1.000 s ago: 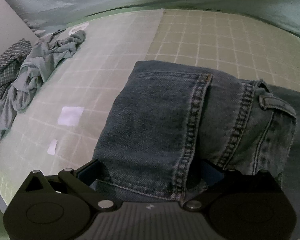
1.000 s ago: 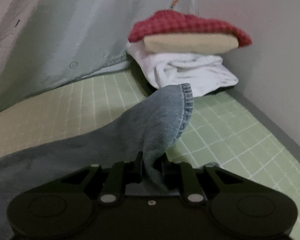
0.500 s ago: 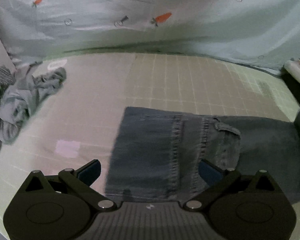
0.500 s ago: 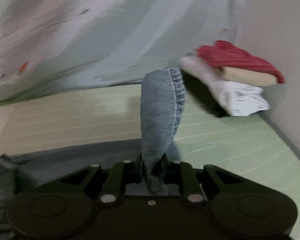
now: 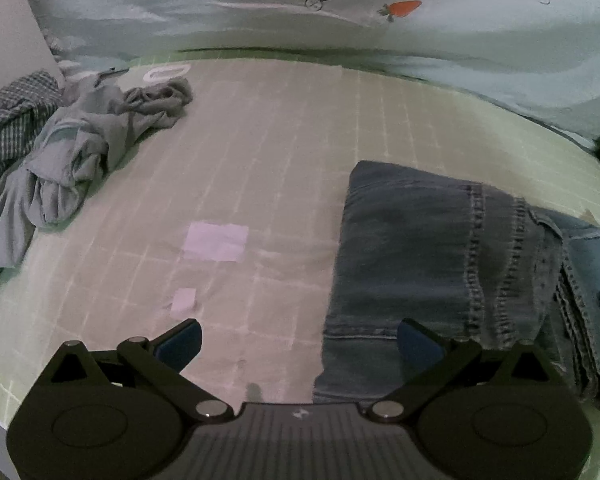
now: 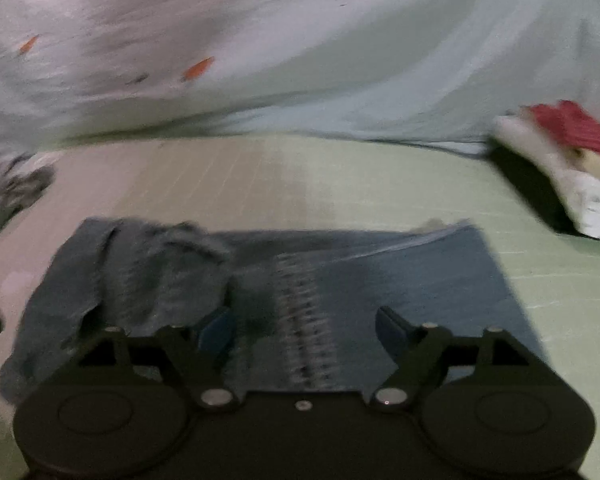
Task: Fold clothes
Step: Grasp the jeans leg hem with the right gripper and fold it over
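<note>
Jeans [image 6: 260, 280] lie folded on the surface [image 5: 284, 152]; my left claw [image 5: 296, 340] and right claw [image 6: 304, 326] hover spread above them.

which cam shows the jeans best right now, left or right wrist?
Left wrist. The jeans are fairly sharp there: seams, stitching and the folded edge read clearly, though the right side runs out of frame. Right wrist shows the whole folded jeans below the open right gripper, but motion blur smears the detail.
</note>
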Action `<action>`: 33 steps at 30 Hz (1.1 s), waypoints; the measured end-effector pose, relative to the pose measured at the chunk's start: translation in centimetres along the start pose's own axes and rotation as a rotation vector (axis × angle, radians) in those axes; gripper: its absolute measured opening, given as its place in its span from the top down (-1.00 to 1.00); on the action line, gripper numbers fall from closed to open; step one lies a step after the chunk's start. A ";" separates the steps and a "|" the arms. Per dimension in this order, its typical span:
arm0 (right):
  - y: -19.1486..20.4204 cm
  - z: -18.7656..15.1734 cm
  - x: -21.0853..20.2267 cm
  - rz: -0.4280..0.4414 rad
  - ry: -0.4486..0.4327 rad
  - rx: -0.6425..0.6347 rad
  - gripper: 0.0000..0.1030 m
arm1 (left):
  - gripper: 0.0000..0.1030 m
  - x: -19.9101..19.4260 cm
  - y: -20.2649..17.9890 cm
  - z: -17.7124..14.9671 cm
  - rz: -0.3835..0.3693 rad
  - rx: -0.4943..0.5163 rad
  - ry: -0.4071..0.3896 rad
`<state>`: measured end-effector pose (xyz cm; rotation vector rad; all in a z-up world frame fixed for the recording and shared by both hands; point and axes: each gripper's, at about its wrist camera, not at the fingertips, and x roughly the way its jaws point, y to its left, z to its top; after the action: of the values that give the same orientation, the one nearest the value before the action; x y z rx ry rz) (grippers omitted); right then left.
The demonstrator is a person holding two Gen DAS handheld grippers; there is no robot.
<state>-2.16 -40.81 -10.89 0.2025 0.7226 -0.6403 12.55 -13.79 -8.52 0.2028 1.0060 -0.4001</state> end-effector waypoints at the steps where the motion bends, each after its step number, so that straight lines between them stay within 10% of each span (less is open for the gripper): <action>1: -0.5 -0.2 0.1 -0.023 0.005 0.018 -0.55 | -0.98 0.1 0.1 0.0 0.001 0.000 0.003; 21: -8.1 -6.1 0.2 -0.259 0.124 0.466 -0.47 | -0.97 3.4 0.4 0.3 -0.047 -0.036 0.080; 25: -8.8 -7.5 0.7 -0.146 0.158 0.647 -0.32 | -0.96 4.0 0.3 0.8 -0.060 -0.028 0.091; 29: -9.1 -8.4 0.9 0.033 0.137 0.797 0.62 | -0.96 4.6 -0.1 1.7 -0.082 0.004 0.090; 33: -10.7 -9.5 -0.5 0.265 -0.039 1.058 0.73 | -0.96 5.0 -0.2 2.3 -0.103 0.020 0.086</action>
<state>-14.17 -45.37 -17.18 1.2335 0.2470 -0.7169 16.60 -15.92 -11.57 0.1876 1.1007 -0.4988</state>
